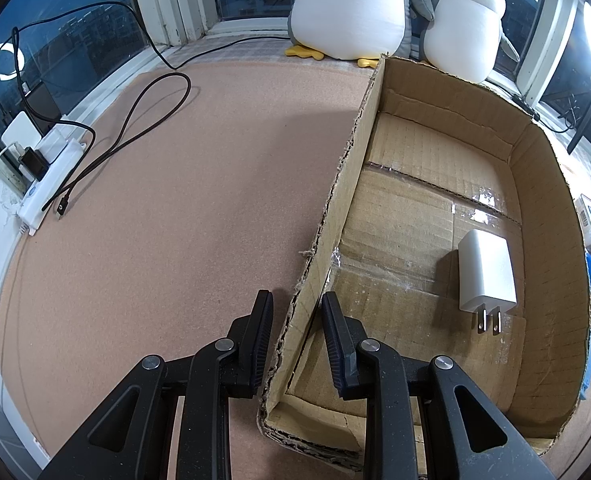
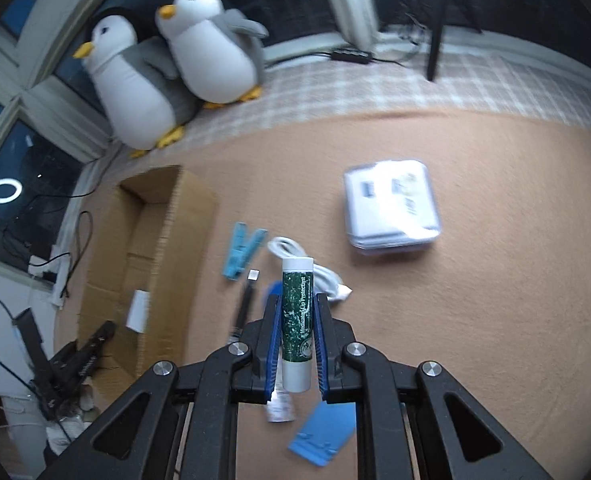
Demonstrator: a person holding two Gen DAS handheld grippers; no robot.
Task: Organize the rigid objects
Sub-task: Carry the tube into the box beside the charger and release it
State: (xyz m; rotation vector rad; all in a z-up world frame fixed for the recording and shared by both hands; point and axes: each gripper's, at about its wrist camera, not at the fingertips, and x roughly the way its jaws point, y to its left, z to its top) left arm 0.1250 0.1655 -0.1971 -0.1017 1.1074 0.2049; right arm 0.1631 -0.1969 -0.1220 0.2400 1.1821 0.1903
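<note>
Leftmost, a white power strip lies at nine o'clock in the left wrist view, with black cables looping across the tan mat. Toward six o'clock the left gripper is clamped narrow on the near wall of the cardboard box, one finger outside the wall and one inside. Within the box, at about four o'clock, a white charger plug lies flat on the floor with its prongs pointing toward the camera. Two plush penguins stand at twelve o'clock behind the box.

Over in the right wrist view, the box sits at nine o'clock. A blue clip and a coiled white cable lie on the mat near centre, and a clear-lidded white case rests at two o'clock. The right gripper pinches a green lip balm tube upright between its blue pads, held above the mat. A blue card lies beneath at six o'clock.
</note>
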